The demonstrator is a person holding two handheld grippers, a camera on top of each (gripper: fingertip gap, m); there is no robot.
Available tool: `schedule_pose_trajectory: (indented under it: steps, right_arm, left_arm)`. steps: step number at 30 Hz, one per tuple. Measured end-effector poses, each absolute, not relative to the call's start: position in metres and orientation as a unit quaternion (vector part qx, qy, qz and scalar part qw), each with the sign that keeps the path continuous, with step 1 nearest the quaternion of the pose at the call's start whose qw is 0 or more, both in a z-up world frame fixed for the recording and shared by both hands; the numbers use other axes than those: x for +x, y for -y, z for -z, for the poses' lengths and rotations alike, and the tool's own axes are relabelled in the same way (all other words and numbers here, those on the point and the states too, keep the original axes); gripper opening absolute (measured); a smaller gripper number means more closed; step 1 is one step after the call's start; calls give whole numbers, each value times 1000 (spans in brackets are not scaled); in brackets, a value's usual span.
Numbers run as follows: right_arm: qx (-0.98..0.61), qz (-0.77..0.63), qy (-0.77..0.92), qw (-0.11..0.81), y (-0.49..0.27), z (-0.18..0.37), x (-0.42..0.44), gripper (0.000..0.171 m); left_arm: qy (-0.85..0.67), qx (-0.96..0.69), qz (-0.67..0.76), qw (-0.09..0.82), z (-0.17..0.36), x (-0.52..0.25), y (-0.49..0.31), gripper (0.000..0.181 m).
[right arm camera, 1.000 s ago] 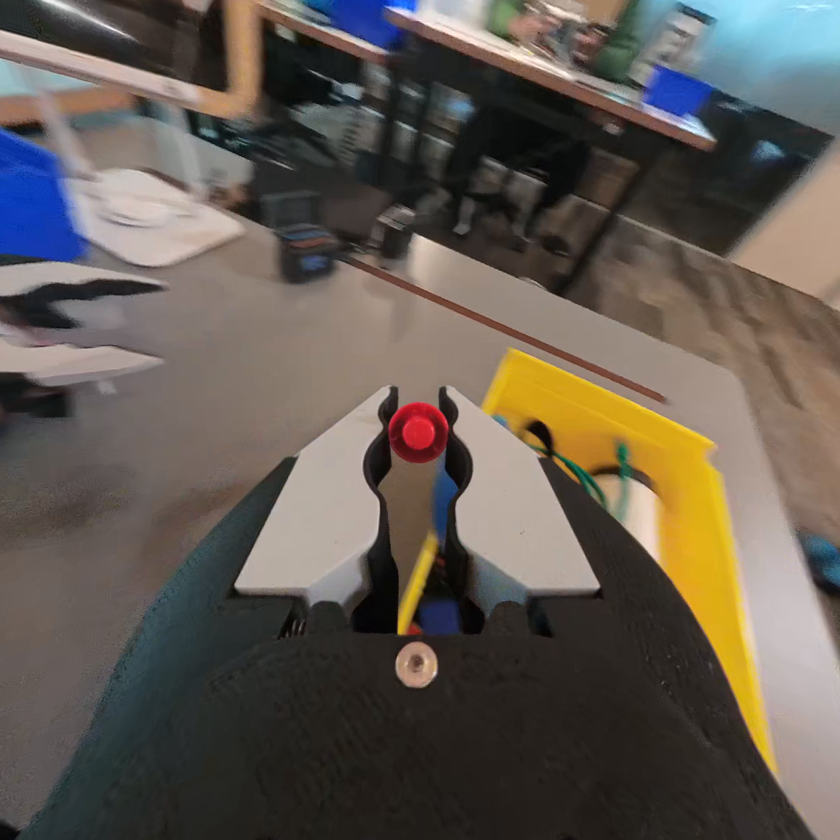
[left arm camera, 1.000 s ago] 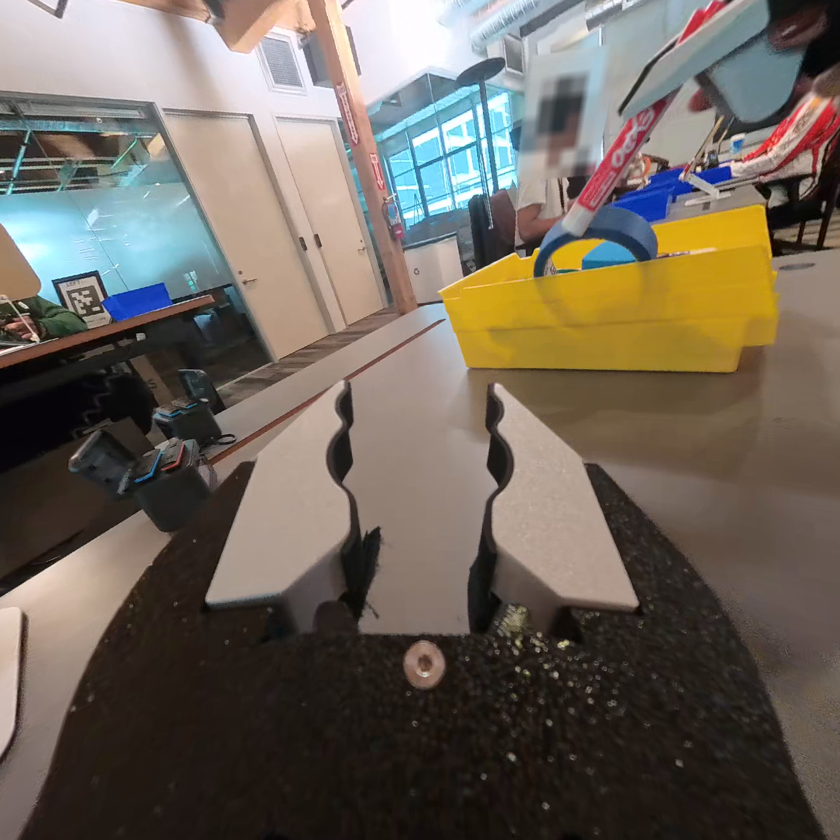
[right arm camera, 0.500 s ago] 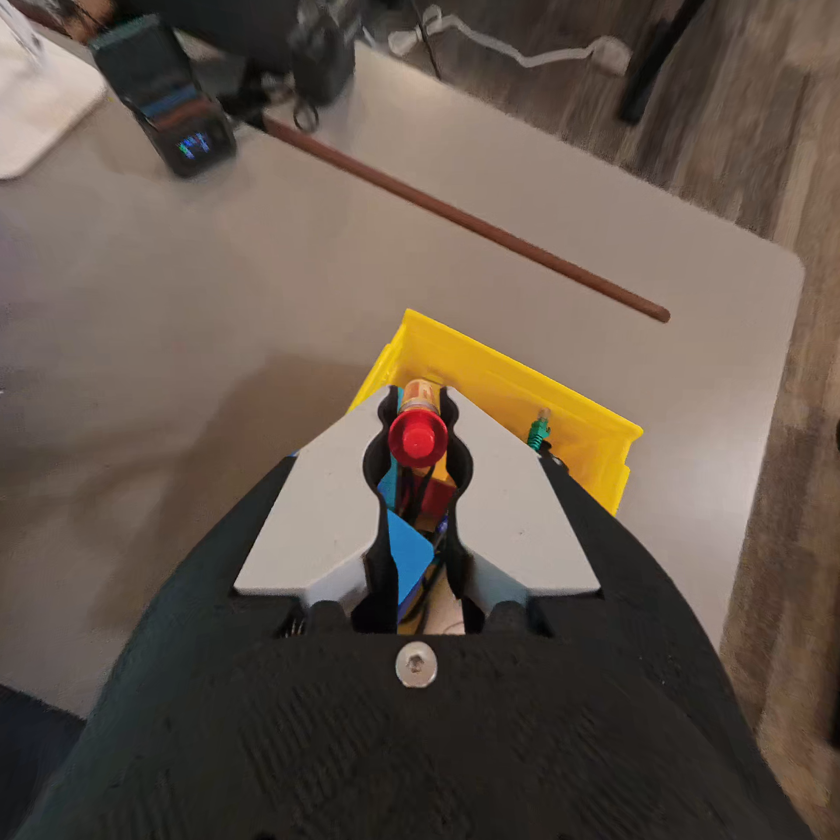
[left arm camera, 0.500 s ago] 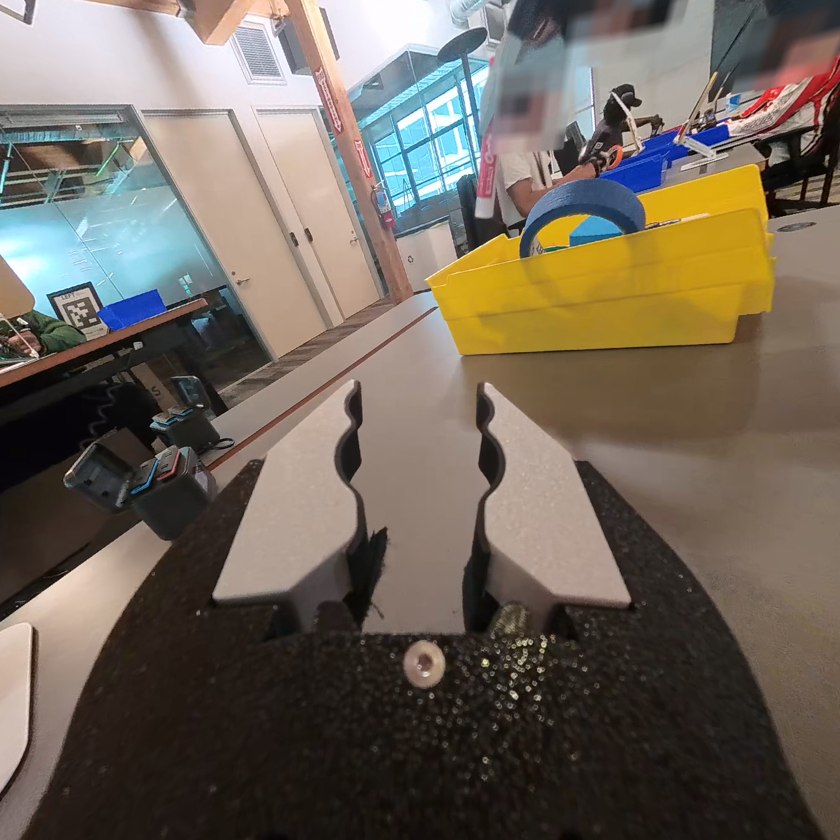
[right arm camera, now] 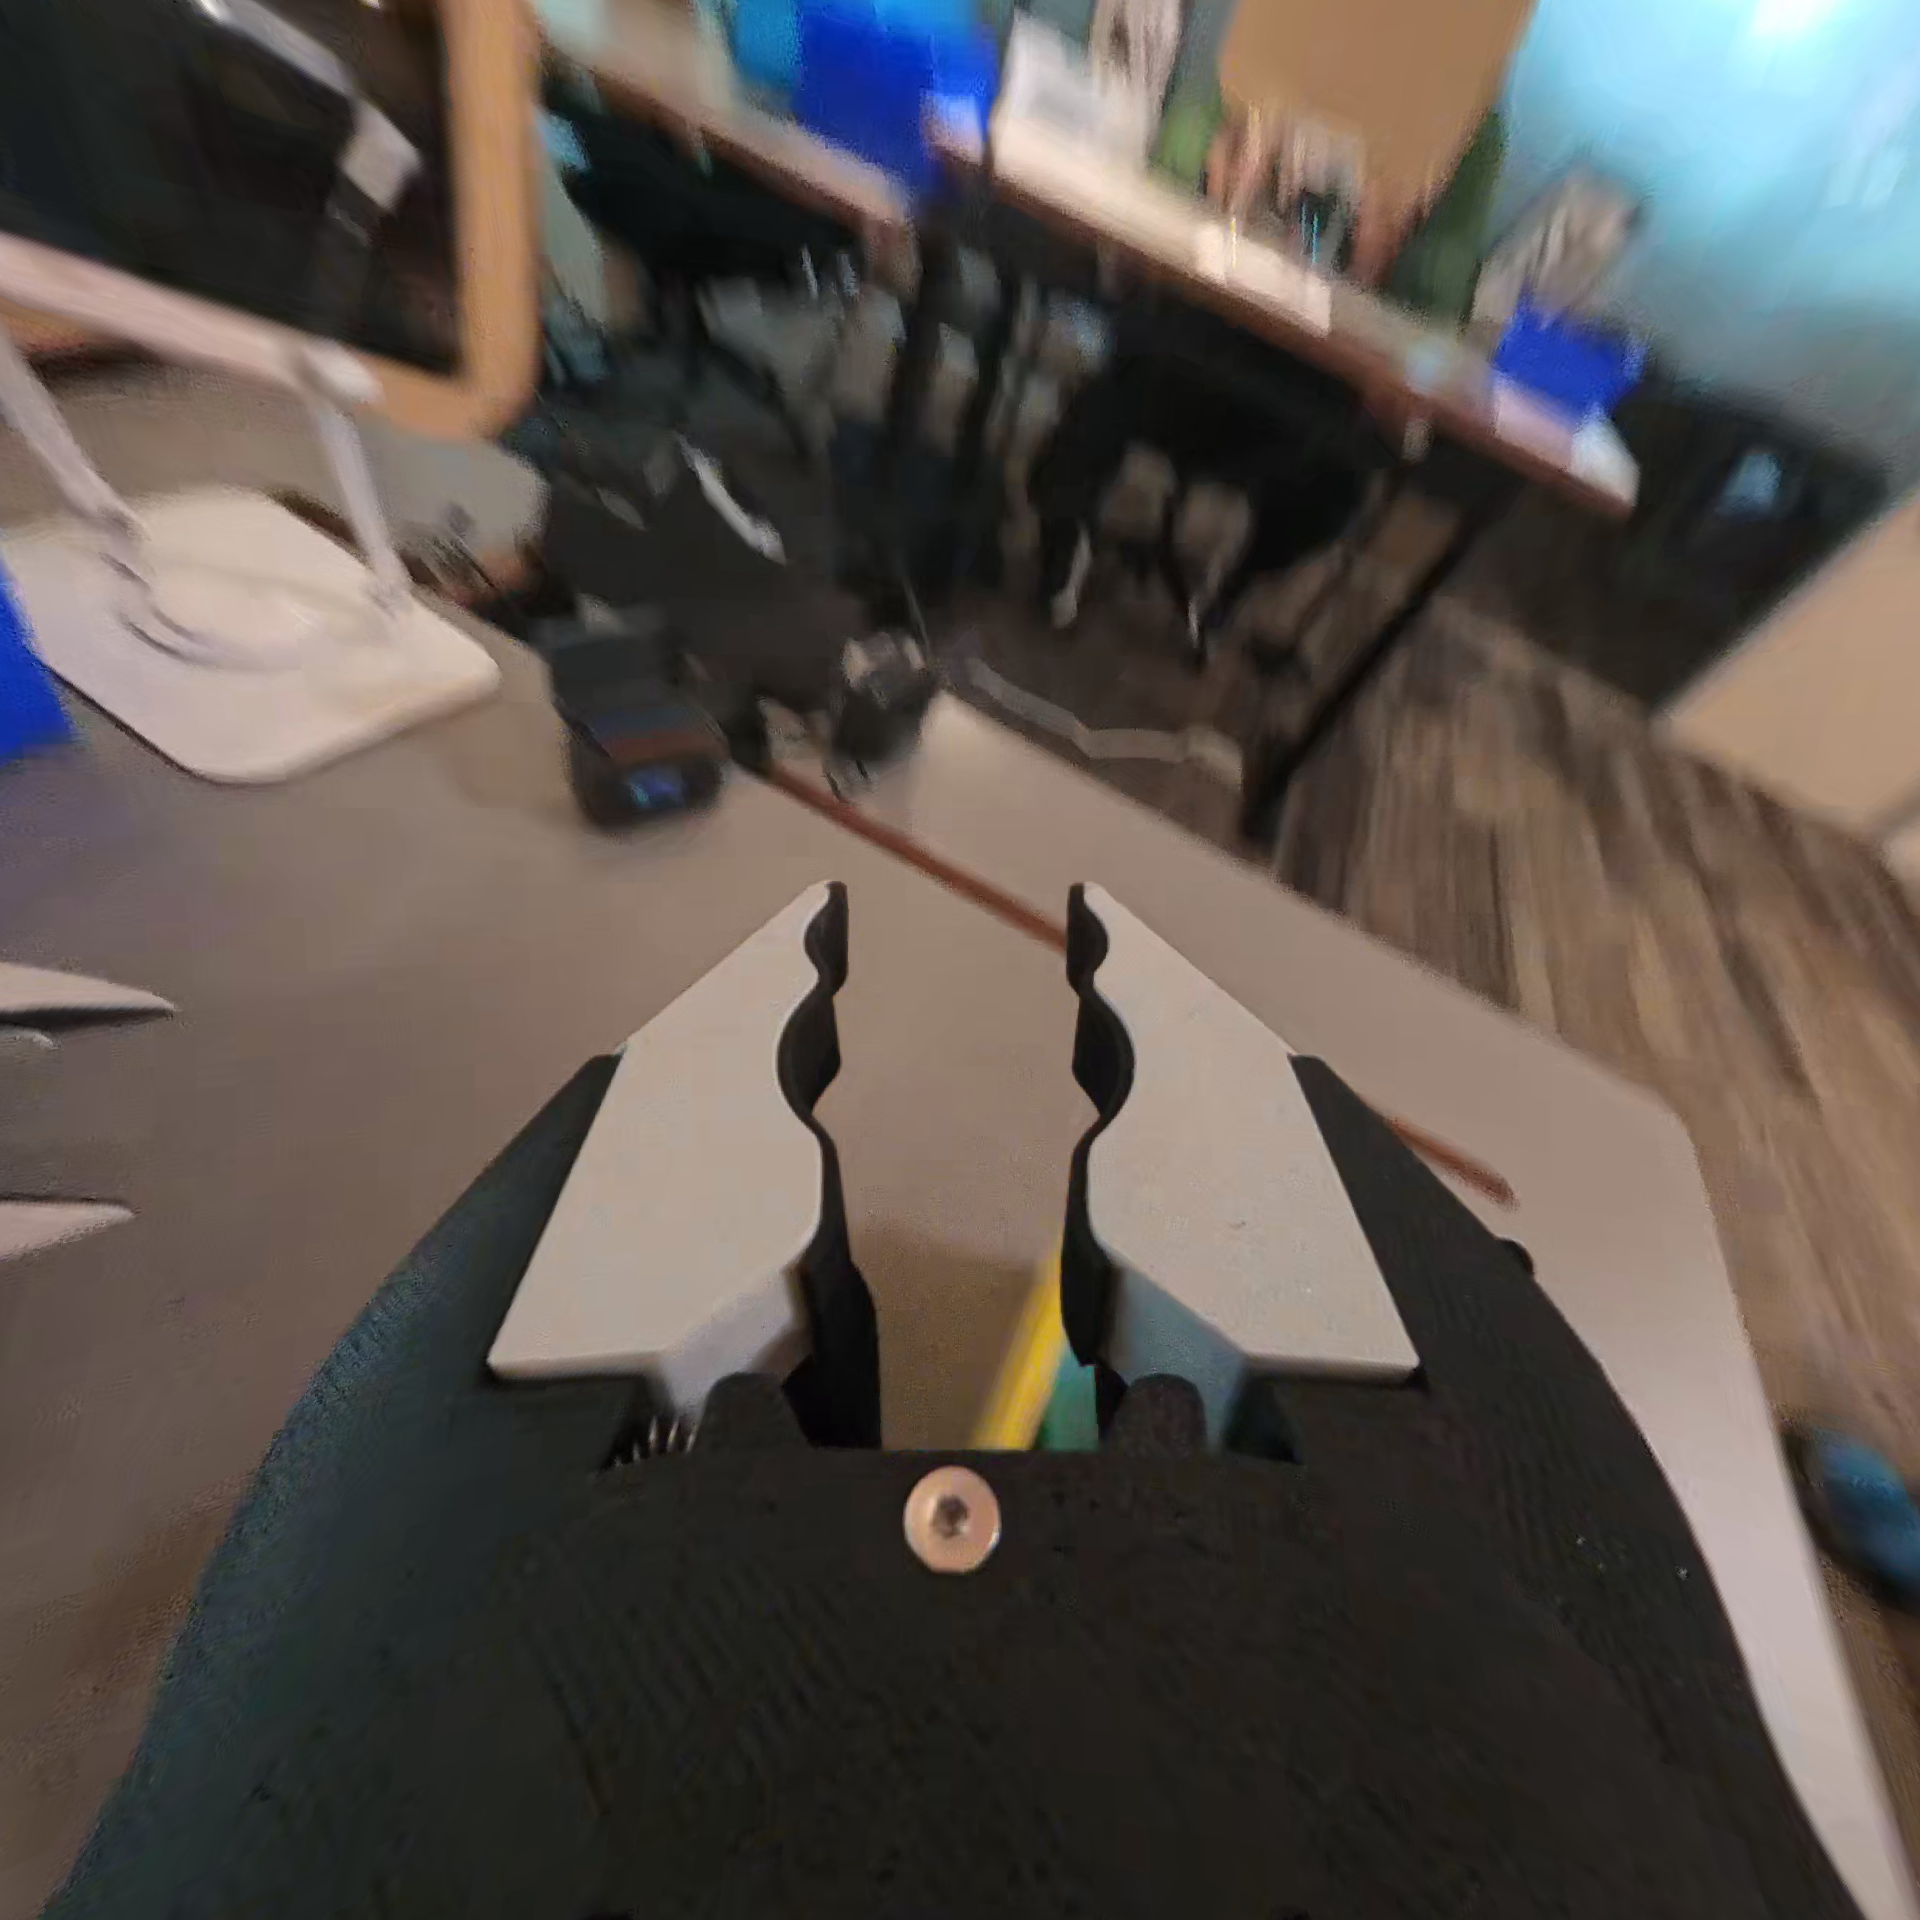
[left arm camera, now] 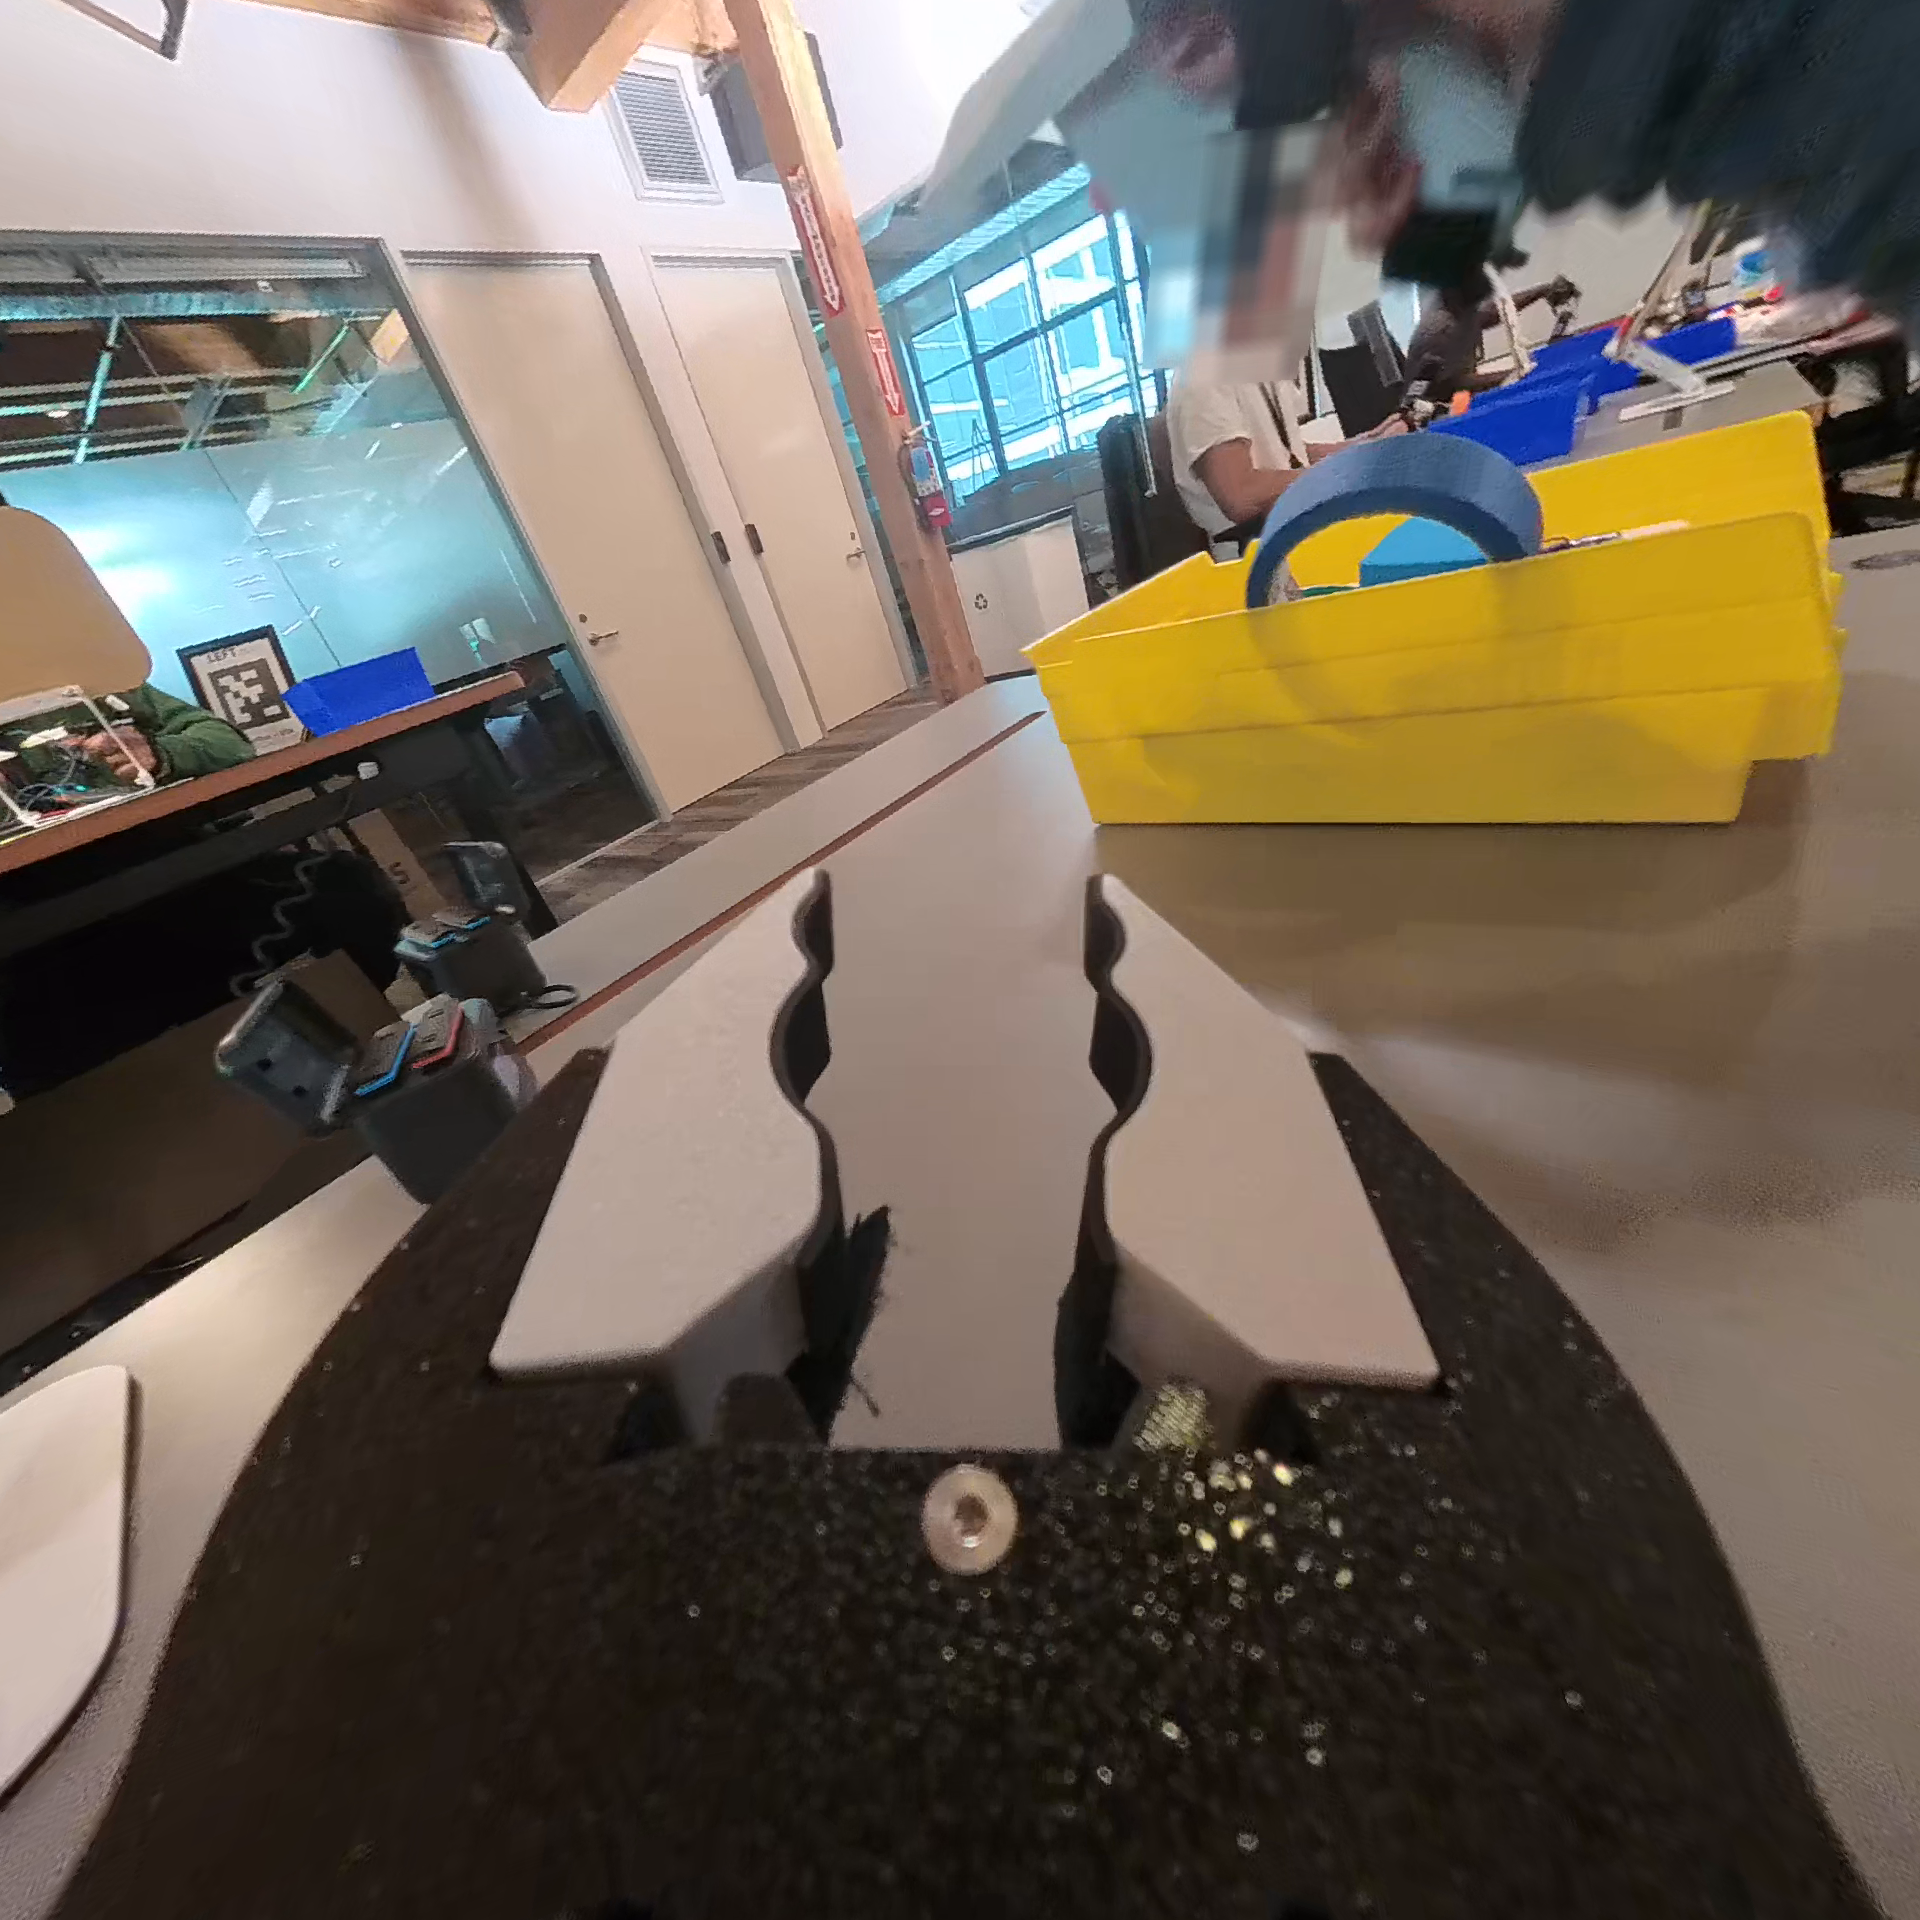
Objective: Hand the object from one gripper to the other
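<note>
Right wrist view: right gripper (right arm camera: 951, 904) jaws apart, empty; left gripper (left arm camera: 956, 904) likewise, no marker visible

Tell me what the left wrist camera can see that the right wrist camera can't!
Only the left wrist view shows the roll of blue tape standing in the yellow bin, plus the doors behind. Only the right wrist view shows the wooden floor past the table's edge and a white stand base; it is blurry. Both show the grey table, and each view's own gripper, left and right, is open and empty.
</note>
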State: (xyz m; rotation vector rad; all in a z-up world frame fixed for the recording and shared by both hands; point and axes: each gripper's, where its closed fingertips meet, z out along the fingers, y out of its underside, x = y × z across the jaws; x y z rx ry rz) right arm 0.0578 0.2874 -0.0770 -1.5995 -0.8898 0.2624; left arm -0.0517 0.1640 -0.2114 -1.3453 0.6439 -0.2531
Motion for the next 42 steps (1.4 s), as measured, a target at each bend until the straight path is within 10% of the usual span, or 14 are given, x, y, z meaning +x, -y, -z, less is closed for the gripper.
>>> schedule_pose_trajectory:
  steps: [8, 42]
  right_arm:
    - [-502, -99, 341, 788, -240, 150, -16, 9]
    - [-500, -165, 409, 746, -224, 208, -42, 7]
  left_arm:
    - [-241, -625, 91, 737, 208, -74, -172, 39]
    - [-225, -658, 55, 717, 200, -86, -178, 23]
